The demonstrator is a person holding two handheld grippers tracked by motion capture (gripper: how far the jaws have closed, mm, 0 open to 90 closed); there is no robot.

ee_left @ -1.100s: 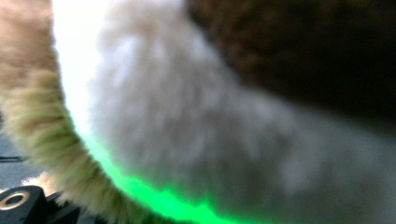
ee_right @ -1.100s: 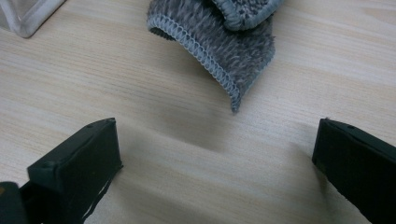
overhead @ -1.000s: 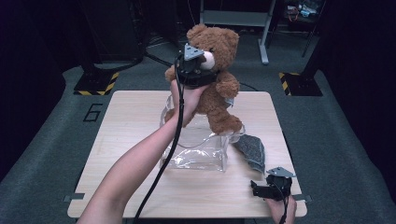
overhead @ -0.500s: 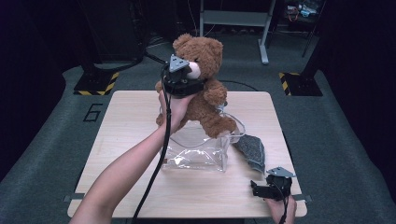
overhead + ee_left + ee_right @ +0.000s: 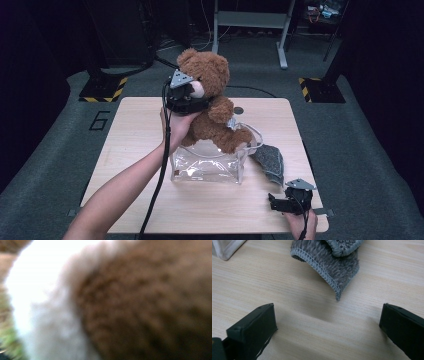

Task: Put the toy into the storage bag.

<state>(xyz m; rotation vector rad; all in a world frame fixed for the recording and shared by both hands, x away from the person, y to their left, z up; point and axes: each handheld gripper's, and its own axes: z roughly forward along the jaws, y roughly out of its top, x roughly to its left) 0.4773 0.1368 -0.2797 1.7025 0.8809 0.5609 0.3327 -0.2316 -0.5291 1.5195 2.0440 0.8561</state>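
On the pale wooden bench [image 5: 135, 145] we see a folded grey knitted cloth [image 5: 270, 162] with a stitched edge, lying just beside the right end of the things in hand. Behind the bench, on the grey carpeted floor [image 5: 360, 130], stand two yellow-and-black striped floor plates [image 5: 102, 90] and a grey metal frame [image 5: 250, 20].

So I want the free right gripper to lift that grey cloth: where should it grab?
Probably the grey cloth's near stitched edge, coming from the near table edge. That flap curls up off the wood, and the right gripper already faces it with jaws open.
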